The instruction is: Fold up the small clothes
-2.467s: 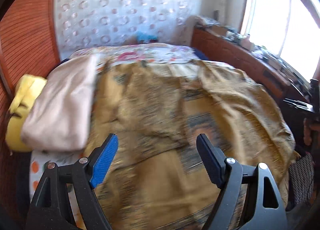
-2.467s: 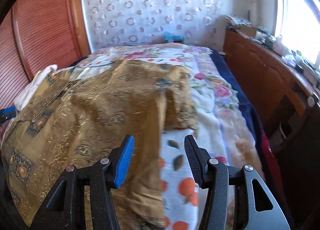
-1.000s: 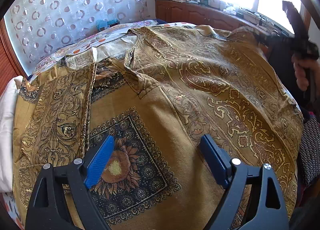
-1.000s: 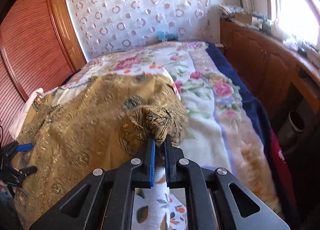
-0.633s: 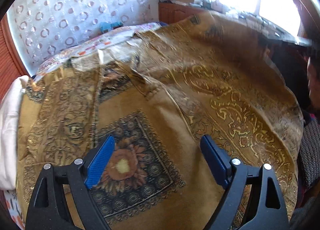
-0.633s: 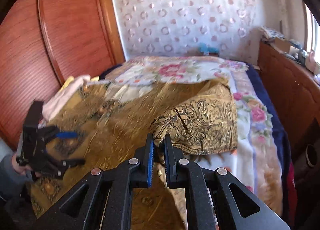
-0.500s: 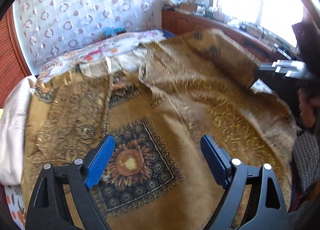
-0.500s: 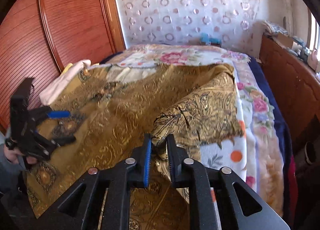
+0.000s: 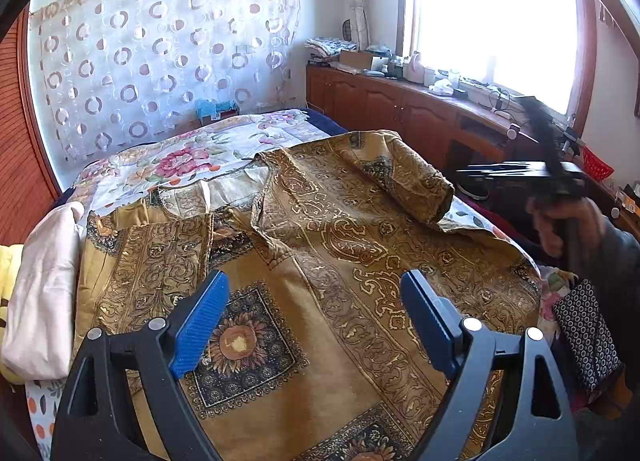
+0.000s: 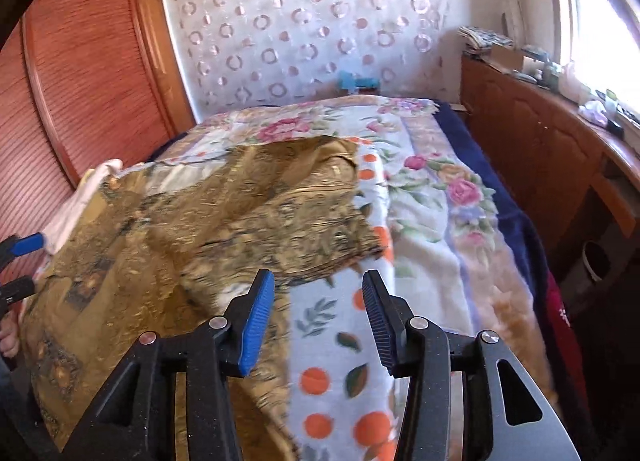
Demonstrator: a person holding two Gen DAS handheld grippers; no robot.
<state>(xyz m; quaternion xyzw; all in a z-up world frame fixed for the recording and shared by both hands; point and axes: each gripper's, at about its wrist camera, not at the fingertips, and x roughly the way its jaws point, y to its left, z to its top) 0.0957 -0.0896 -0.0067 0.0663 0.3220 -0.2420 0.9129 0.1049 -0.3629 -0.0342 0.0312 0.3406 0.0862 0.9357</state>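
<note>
A golden-brown patterned shirt (image 9: 328,261) lies spread on the bed, front up, with its right sleeve (image 9: 404,177) folded in over the body. My left gripper (image 9: 314,321) is open and empty above the shirt's lower front. My right gripper (image 10: 318,305) is open and empty, just off the shirt's right edge (image 10: 280,221). The right gripper shows blurred at the right of the left wrist view (image 9: 552,177). The left gripper's fingers (image 10: 24,245) show at the left edge of the right wrist view.
A floral blanket (image 10: 432,201) covers the bed. Folded pink and yellow cloth (image 9: 40,281) lies at the bed's left edge. A wooden cabinet (image 9: 400,109) with clutter runs under the window on the right. A wooden wardrobe (image 10: 80,61) stands left.
My right gripper, shut on the right sleeve, carried it inward over the shirt, then opened and let it go; the sleeve now lies folded. My left gripper stayed open over the shirt.
</note>
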